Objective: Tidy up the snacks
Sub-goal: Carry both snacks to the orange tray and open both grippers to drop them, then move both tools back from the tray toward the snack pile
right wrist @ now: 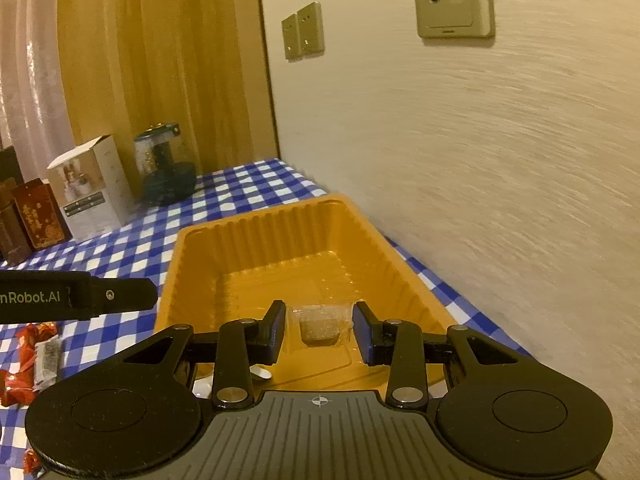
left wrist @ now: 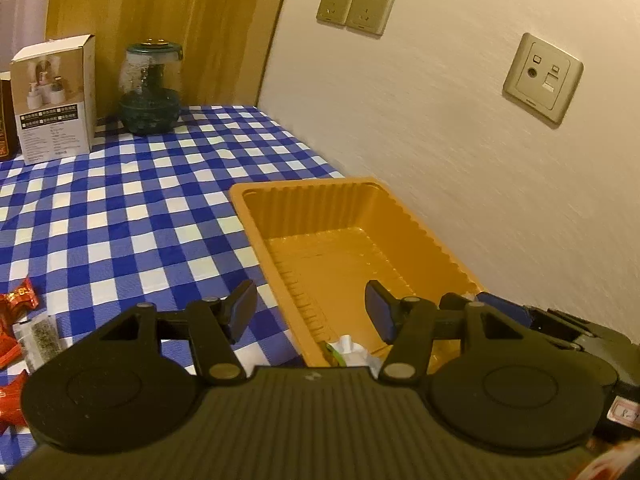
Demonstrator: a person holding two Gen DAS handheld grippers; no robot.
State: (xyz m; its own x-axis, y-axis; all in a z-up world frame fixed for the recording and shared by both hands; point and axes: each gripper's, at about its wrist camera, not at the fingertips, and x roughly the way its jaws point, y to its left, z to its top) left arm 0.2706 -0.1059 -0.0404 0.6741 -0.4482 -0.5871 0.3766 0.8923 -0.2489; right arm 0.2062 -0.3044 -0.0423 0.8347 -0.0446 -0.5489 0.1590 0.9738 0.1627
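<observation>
My right gripper (right wrist: 320,330) pinches a clear-wrapped snack (right wrist: 319,326) by its crinkly edges: light, slippery; my left gripper (left wrist: 311,312) gapes empty.

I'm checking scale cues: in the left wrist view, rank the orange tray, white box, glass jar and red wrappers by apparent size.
1. orange tray, though nearest.
2. white box.
3. glass jar, close to the box.
4. red wrappers, cut off by the frame edge, so unsure.

Each tool, left (left wrist: 311,312) and right (right wrist: 319,330), has a ribbed black body, two round black discs, black link arms with silver rivets, and blue pads (right wrist: 362,332). The left one carries white lettering "nRobot.AI".
</observation>
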